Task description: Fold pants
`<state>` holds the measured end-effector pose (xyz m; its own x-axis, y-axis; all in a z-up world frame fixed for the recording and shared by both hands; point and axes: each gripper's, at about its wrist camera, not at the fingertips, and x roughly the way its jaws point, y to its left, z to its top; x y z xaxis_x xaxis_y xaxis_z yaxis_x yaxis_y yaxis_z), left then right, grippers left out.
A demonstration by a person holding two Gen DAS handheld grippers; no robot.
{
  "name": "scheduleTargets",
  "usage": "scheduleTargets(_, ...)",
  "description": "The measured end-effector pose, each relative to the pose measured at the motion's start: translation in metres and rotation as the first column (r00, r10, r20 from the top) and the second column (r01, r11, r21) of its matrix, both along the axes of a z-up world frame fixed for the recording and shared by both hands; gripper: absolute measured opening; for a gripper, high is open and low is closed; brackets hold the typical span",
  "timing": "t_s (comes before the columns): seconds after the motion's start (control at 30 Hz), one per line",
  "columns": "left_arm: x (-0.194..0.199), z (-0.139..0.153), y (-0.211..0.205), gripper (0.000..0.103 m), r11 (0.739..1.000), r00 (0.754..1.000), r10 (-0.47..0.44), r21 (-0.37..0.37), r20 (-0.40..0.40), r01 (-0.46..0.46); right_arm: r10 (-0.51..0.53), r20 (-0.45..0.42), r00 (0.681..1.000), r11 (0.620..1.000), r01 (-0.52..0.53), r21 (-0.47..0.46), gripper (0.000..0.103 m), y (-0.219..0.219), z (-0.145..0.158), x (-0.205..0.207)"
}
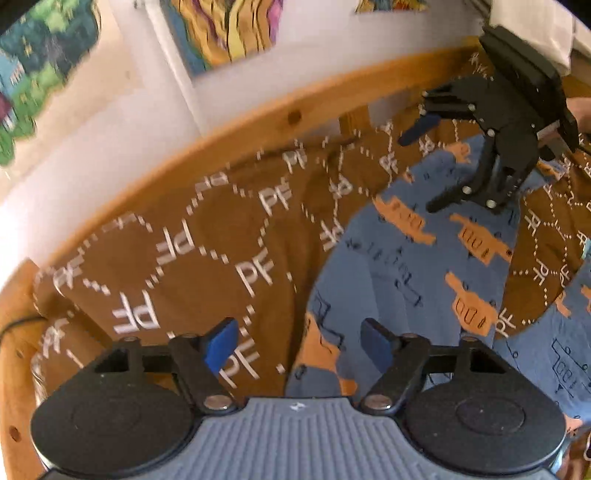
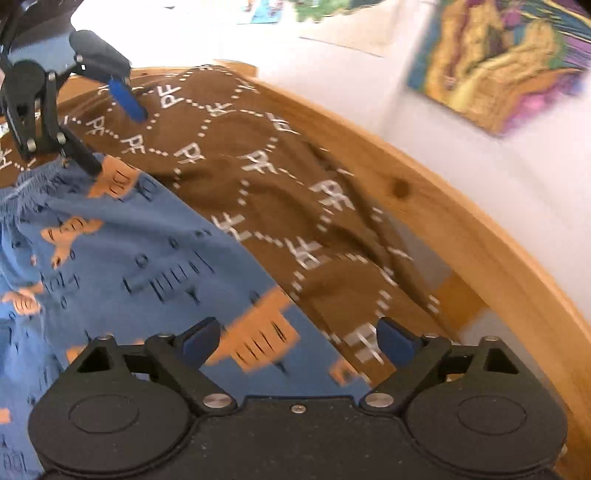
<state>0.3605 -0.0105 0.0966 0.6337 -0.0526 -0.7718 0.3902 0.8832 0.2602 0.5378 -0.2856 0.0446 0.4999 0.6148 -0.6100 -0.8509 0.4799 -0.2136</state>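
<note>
The blue pants (image 1: 413, 254) with orange prints lie spread on a brown bedspread (image 1: 207, 236). In the right wrist view the pants (image 2: 122, 258) fill the left half, their gathered waistband at the far left. My left gripper (image 1: 299, 347) is open, hovering over the edge of the pants, holding nothing. It also shows in the right wrist view (image 2: 110, 129), wide open over the waistband corner. My right gripper (image 2: 299, 343) is open above the other end of the pants' edge. It shows in the left wrist view (image 1: 424, 170), open above the pants.
A wooden bed rail (image 1: 258, 122) curves along the far side of the bedspread, against a white wall (image 1: 122, 122) with colourful pictures (image 1: 221, 29). In the right wrist view the rail (image 2: 461, 229) runs close on the right.
</note>
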Motion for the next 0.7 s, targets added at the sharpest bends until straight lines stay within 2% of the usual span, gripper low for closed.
scheduleTargets(0.03,0.004,-0.003,0.002,0.067,1.000,1.000,0.017,-0.011,-0.016,-0.017,0.011,0.001,1.000,1.000,-0.011,-0.008,0.086,0.008,-0.001,0.003)
scheduleTargets(0.07,0.008,-0.005,0.005,0.055,0.999,0.999,0.037,-0.027,-0.032,-0.038,0.019,0.003,1.000,1.000,-0.019,-0.025,0.080,0.015,-0.002,0.006)
scheduleTargets(0.1,0.013,-0.008,0.008,0.047,0.997,0.996,0.061,-0.045,-0.059,-0.064,0.021,0.006,1.000,0.999,-0.021,-0.043,0.073,0.021,-0.003,0.009)
scheduleTargets(0.2,0.024,-0.014,0.016,0.040,0.989,0.988,0.115,-0.084,-0.101,-0.124,0.008,-0.010,1.000,0.997,-0.008,-0.079,0.057,0.027,-0.009,0.020)
scheduleTargets(0.3,0.028,-0.015,0.019,0.027,0.987,0.987,0.113,-0.103,-0.114,-0.125,-0.005,-0.040,0.999,0.991,-0.001,-0.136,0.057,0.030,-0.020,0.030)
scheduleTargets(0.37,0.030,-0.016,0.021,0.008,0.985,0.984,0.119,-0.106,-0.130,-0.133,0.000,-0.030,1.000,0.983,-0.005,-0.185,0.058,0.034,-0.028,0.033)
scheduleTargets(0.43,0.031,-0.018,0.020,0.002,0.985,0.983,0.125,-0.102,-0.133,-0.139,0.009,-0.017,1.000,0.978,-0.013,-0.206,0.058,0.037,-0.033,0.034)
scheduleTargets(0.47,0.031,-0.019,0.019,0.001,0.985,0.983,0.125,-0.100,-0.132,-0.138,0.005,-0.021,1.000,0.980,-0.010,-0.201,0.054,0.039,-0.034,0.036)
scheduleTargets(0.53,0.029,-0.018,0.014,0.001,0.988,0.985,0.118,-0.082,-0.122,-0.129,-0.004,-0.026,1.000,0.981,-0.001,-0.193,0.031,0.041,-0.033,0.037)
scheduleTargets(0.57,0.027,-0.018,0.011,0.001,0.991,0.987,0.109,-0.068,-0.116,-0.117,0.004,-0.034,0.999,0.981,-0.011,-0.195,0.011,0.041,-0.033,0.036)
scheduleTargets(0.6,0.025,-0.018,0.008,0.001,0.993,0.989,0.102,-0.052,-0.107,-0.108,0.012,-0.046,0.999,0.979,-0.021,-0.204,0.003,0.043,-0.034,0.035)
scheduleTargets(0.7,0.021,-0.012,0.005,0.001,0.993,0.991,0.104,-0.043,-0.089,-0.108,0.017,-0.046,0.999,0.972,-0.027,-0.234,0.000,0.046,-0.037,0.028)
